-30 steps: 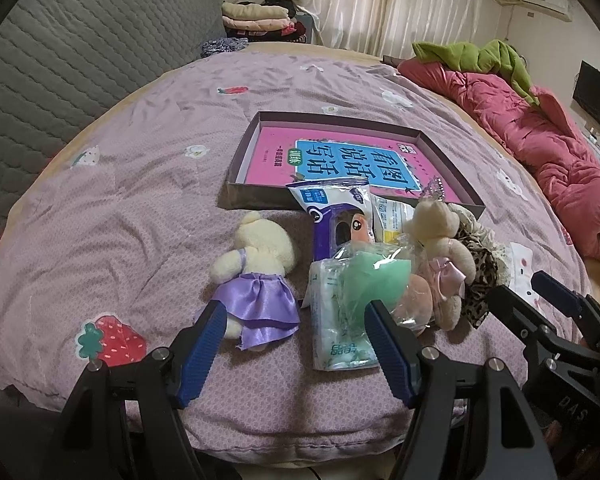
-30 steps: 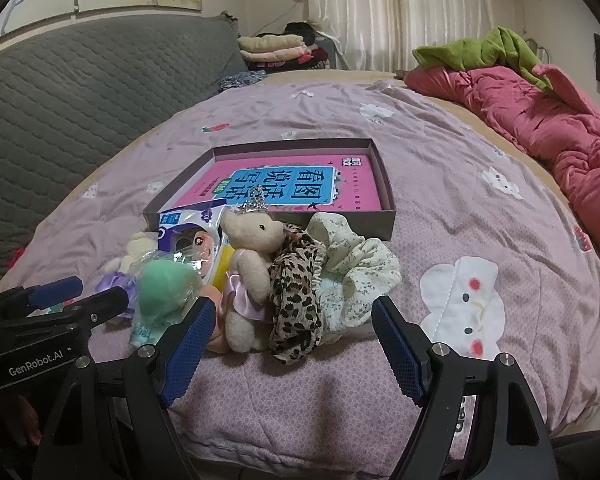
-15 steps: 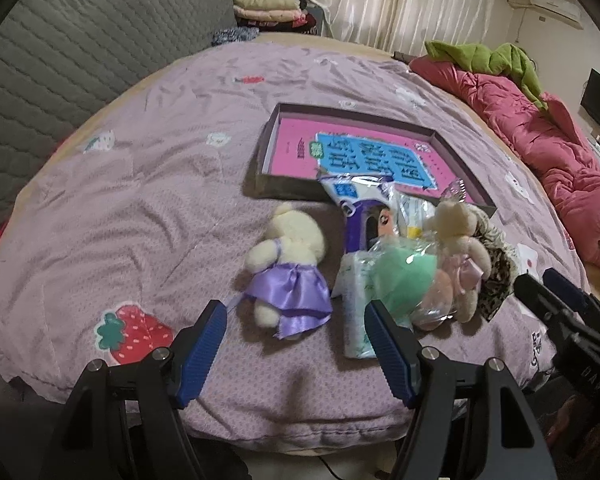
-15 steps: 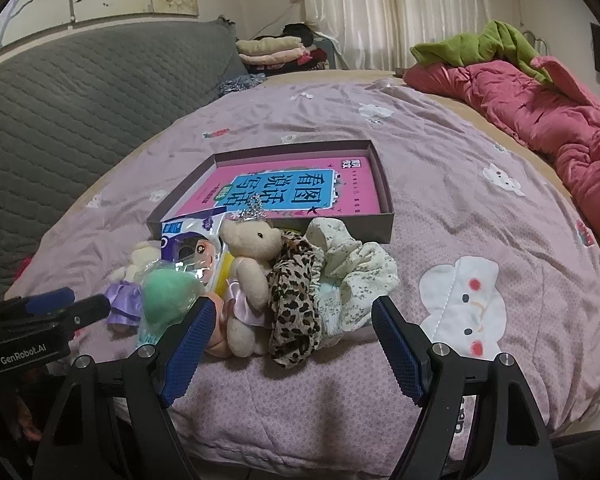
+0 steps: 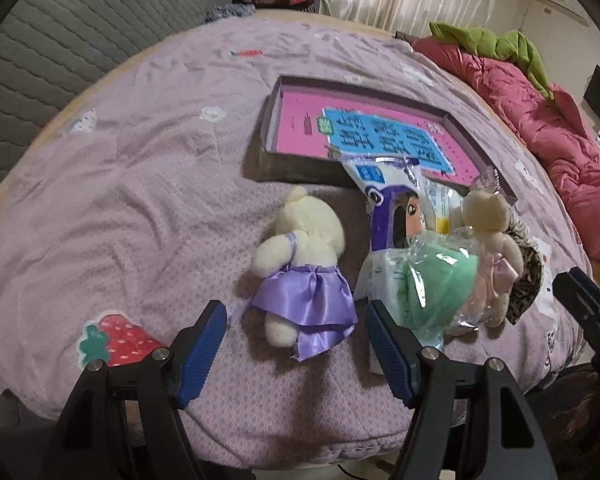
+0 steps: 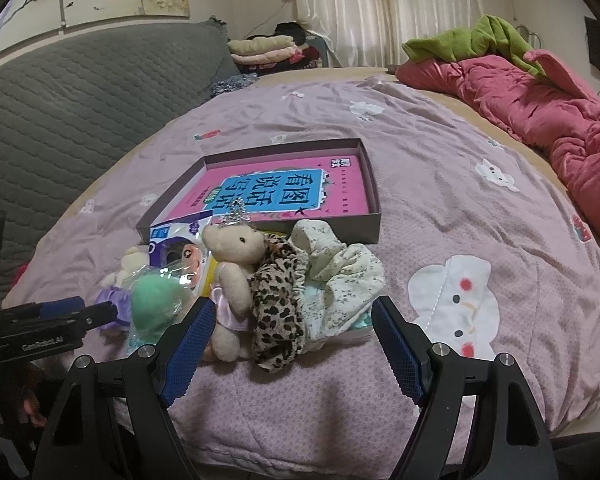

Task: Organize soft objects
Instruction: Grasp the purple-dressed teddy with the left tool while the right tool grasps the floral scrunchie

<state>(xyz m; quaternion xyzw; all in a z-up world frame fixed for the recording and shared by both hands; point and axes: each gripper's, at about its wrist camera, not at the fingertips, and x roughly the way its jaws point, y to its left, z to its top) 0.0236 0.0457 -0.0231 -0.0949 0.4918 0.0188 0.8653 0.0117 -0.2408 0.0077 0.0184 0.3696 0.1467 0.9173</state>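
Note:
A cream plush doll in a purple skirt [image 5: 300, 264] lies face down on the bed, just beyond my open left gripper [image 5: 292, 346]. To its right sits a heap: a green puff in a clear bag [image 5: 440, 280], a purple snack bag [image 5: 392, 208], and a beige teddy bear with a tiara [image 6: 236, 256]. A leopard scrunchie [image 6: 278, 304] and a floral scrunchie [image 6: 340, 276] lie beside the bear, in front of my open right gripper [image 6: 292, 346]. A shallow grey box [image 6: 374, 200] holding a pink book [image 6: 284, 188] lies behind the heap.
The purple bedspread [image 6: 460, 184] carries cartoon patches. A red quilt [image 6: 540, 112] with a green garment lies along the right. A grey quilted headboard [image 6: 60, 100] stands at the left, with folded clothes [image 6: 264, 48] at the far end. A person's hand [image 6: 24, 400] shows at lower left.
My left gripper has shifted left and closer, so the purple-skirted doll now lies centred between its fingers. The right gripper has barely moved. Both stay open.

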